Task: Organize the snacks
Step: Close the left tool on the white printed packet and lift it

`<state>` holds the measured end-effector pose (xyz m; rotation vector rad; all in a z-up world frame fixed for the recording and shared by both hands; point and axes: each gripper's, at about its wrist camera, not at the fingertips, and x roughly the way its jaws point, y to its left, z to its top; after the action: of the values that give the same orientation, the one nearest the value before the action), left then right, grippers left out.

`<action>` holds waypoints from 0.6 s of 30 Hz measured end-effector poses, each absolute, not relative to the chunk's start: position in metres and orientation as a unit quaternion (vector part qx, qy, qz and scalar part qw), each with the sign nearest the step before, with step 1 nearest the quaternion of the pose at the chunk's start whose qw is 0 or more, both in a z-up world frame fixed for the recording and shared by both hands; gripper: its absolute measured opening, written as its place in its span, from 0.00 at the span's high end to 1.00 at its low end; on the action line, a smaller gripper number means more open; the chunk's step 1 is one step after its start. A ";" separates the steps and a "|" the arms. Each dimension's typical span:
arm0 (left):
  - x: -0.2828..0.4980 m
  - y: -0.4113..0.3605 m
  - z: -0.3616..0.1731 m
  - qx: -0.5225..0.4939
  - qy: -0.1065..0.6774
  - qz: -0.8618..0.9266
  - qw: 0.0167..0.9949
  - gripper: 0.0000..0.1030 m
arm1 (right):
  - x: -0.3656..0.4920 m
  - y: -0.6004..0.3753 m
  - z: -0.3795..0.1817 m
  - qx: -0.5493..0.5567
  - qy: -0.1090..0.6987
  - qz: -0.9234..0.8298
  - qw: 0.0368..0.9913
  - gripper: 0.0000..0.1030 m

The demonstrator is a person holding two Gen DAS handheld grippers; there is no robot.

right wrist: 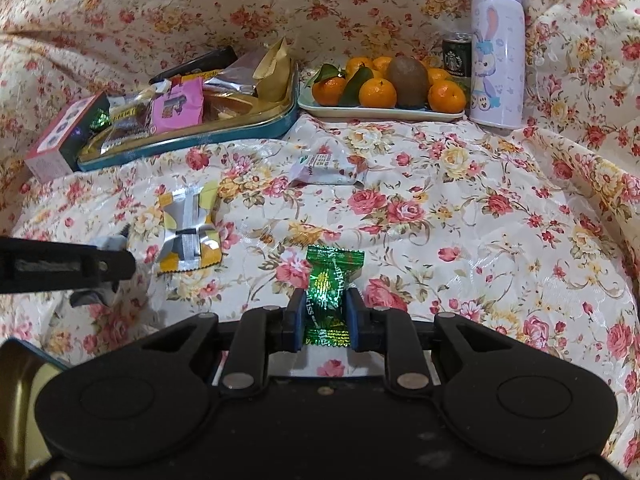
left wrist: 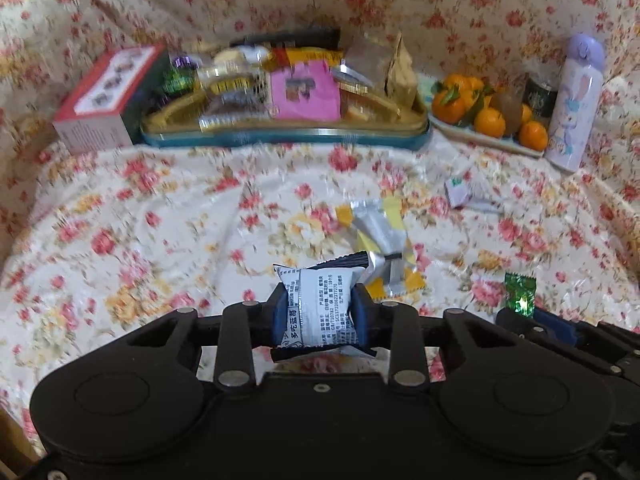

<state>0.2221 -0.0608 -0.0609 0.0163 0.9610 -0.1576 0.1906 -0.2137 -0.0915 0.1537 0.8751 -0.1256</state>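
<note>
Left gripper point(left wrist: 320, 312) is clamped on one silver snack packet point(left wrist: 320, 308), long axis running away from the camera. Right gripper point(right wrist: 323, 320) pinches one green candy point(right wrist: 328, 292), pointing forward too. Two loose packets lie on the floral cloth point(right wrist: 440, 220): a yellow-silver wrapper point(right wrist: 188, 232) and a small white packet point(right wrist: 328, 168).

Setting: a home, as I read it, since a floral cloth point(right wrist: 460, 200) covers the surface before me and is draped up behind it. At its far edge I note a teal snack tin point(right wrist: 256, 130) heaped with wrapped treats, with a plate of tangerines point(right wrist: 384, 110) just right of the tin. Right of that plate stand a Starbucks can point(right wrist: 454, 54) and a lilac bunny flask point(right wrist: 496, 48).
</note>
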 end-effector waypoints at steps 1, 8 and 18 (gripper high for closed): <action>0.220 -0.061 -0.057 0.011 0.457 -0.074 0.886 0.60 | 0.190 -0.215 -0.089 0.080 0.420 -0.061 0.902 0.79; 0.201 -0.056 -0.027 0.004 0.439 -0.083 0.894 0.60 | 0.171 -0.216 -0.056 0.094 0.373 -0.061 0.921 0.79; 0.148 -0.043 0.006 0.014 0.410 -0.100 0.906 0.60 | 0.116 -0.202 -0.002 0.103 0.311 -0.041 0.944 0.79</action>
<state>0.1480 -0.0432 0.0057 0.0299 0.8474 -0.2058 0.1159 -0.2019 -0.0025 0.2105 0.6345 -0.0830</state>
